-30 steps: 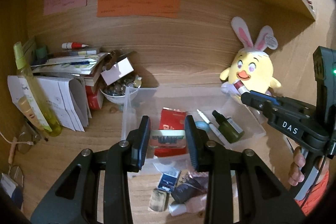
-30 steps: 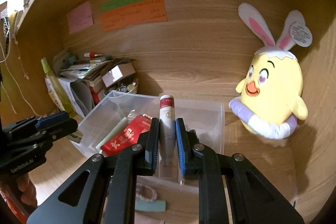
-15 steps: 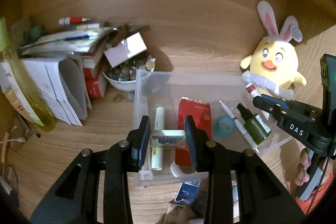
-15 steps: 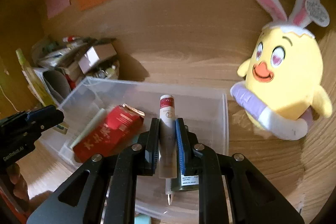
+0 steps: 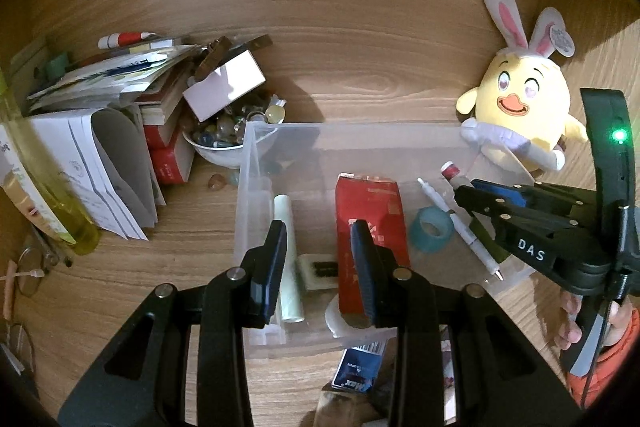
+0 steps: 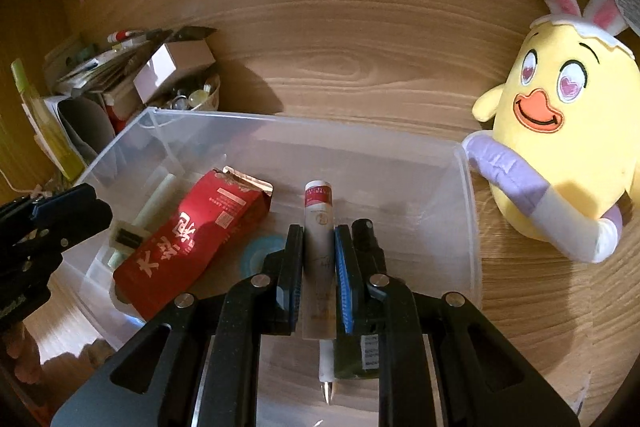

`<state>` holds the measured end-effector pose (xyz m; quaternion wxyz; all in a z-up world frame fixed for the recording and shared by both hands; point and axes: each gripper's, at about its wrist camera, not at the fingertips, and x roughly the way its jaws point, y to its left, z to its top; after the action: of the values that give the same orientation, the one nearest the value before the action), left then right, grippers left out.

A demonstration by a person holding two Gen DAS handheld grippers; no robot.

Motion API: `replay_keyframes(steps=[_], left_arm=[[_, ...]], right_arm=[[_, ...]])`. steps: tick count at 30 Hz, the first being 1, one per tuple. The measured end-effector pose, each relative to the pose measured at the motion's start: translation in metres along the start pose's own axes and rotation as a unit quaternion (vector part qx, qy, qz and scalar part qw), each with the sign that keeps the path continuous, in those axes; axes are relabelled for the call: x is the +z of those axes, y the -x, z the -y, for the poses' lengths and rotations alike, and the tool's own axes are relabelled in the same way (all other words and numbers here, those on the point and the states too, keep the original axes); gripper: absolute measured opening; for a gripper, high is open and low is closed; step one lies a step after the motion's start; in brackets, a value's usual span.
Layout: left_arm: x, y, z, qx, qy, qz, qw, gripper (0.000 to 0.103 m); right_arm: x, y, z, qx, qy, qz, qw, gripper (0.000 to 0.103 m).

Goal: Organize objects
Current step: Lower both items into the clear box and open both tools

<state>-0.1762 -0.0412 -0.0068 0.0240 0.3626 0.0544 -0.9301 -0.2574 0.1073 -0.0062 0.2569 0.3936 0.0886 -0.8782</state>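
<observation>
A clear plastic bin [image 5: 352,131] [image 6: 304,123] sits on the wooden desk. In it lie a red carton [image 5: 368,211] [image 6: 192,235], a pale green stick [image 5: 288,255], a small cream case [image 5: 318,269] [image 6: 126,237], a teal tape roll [image 5: 432,229], a white pen [image 5: 460,227] and a dark green bottle [image 6: 362,239]. My left gripper [image 5: 320,259] is open and empty above the cream case. My right gripper [image 6: 318,259] is shut on a white tube with a red cap [image 6: 318,223] [image 5: 452,173], held over the bin's right side.
A yellow bunny-eared plush [image 5: 520,107] [image 6: 560,131] stands right of the bin. A white bowl of stones [image 5: 228,135], a stack of books and papers [image 5: 120,95] and a yellow-green bottle [image 5: 48,187] stand on the left. Small packets [image 5: 356,375] lie in front of the bin.
My left gripper has opened and let the cream case drop into the bin between the stick and the carton. My right gripper has moved lower over the bin with the tube.
</observation>
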Motion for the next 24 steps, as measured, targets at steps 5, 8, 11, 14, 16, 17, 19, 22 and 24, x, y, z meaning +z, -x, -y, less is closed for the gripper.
replay_keyframes(steps=[5,8,11,14,16,17,19,22,24], left_arm=[[-0.001,0.004,0.000,-0.006,-0.001,0.001,1.0000,0.033],[-0.002,0.007,0.001,-0.011,-0.002,-0.001,0.9999,0.036],[-0.003,0.012,0.004,-0.009,-0.005,0.003,0.9999,0.046],[-0.004,0.021,0.007,-0.013,-0.010,0.012,0.9998,0.055],[-0.004,0.027,0.009,-0.013,-0.014,0.018,0.9997,0.061],[-0.005,0.033,0.010,-0.013,-0.016,0.023,0.9995,0.062],[-0.007,0.041,0.012,-0.011,-0.021,0.032,0.9992,0.069],[-0.010,0.051,0.014,-0.010,-0.026,0.041,0.9988,0.074],[-0.014,0.056,0.013,-0.013,-0.026,0.040,0.9988,0.081]], right_arm=[[-0.002,-0.004,-0.003,-0.010,0.006,-0.004,1.000,0.014],[-0.002,-0.006,-0.005,-0.009,0.008,-0.012,1.000,0.014],[-0.003,-0.005,-0.005,-0.005,0.006,-0.016,1.000,0.016],[-0.003,0.003,-0.006,-0.005,0.004,-0.008,1.000,0.026],[-0.003,0.012,-0.007,-0.002,0.002,0.002,1.000,0.036],[-0.002,0.017,-0.007,-0.001,0.002,0.008,1.000,0.038],[-0.003,0.030,-0.009,-0.001,0.003,0.024,1.000,0.044],[-0.005,0.047,-0.013,-0.002,0.011,0.041,0.999,0.049],[-0.009,0.056,-0.017,0.000,0.019,0.046,0.999,0.052]])
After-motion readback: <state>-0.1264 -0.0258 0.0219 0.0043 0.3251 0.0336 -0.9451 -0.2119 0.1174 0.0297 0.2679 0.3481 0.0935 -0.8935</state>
